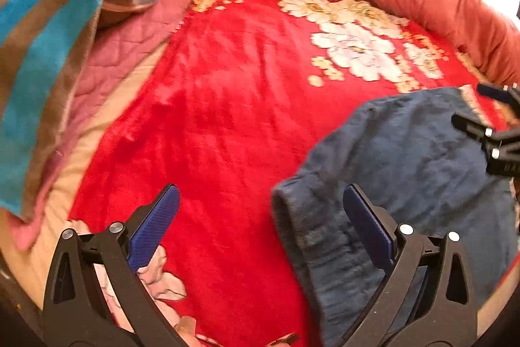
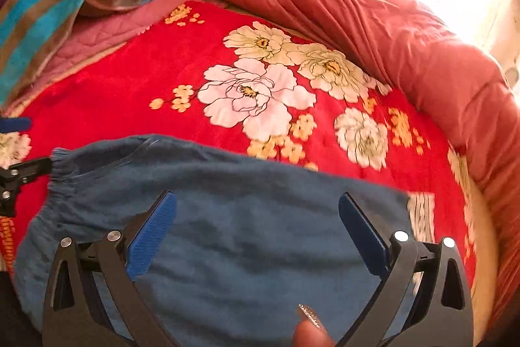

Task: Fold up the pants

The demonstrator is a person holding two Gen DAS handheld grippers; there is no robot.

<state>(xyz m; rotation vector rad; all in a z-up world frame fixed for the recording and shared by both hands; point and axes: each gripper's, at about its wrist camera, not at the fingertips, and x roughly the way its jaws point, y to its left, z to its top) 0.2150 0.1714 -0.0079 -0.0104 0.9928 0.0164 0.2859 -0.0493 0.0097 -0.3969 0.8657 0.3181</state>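
Note:
Blue pants [image 1: 406, 171] lie in a folded bundle on the red flowered blanket [image 1: 227, 119], elastic waistband toward the left. My left gripper [image 1: 260, 200] is open above the blanket, its right finger over the waistband end, its left finger over bare blanket. My right gripper [image 2: 256, 207] is open and empty just above the middle of the pants [image 2: 247, 217]. The right gripper also shows at the right edge of the left wrist view [image 1: 481, 109]. The left gripper shows at the left edge of the right wrist view [image 2: 13, 148].
A rolled orange-red quilt [image 2: 373, 21] runs along the far and right sides of the bed. A blue, brown and purple striped blanket [image 1: 48, 38] is piled at the far left over a pink quilted cover [image 1: 130, 44]. A fingertip [image 2: 308, 330] shows at the bottom of the right wrist view.

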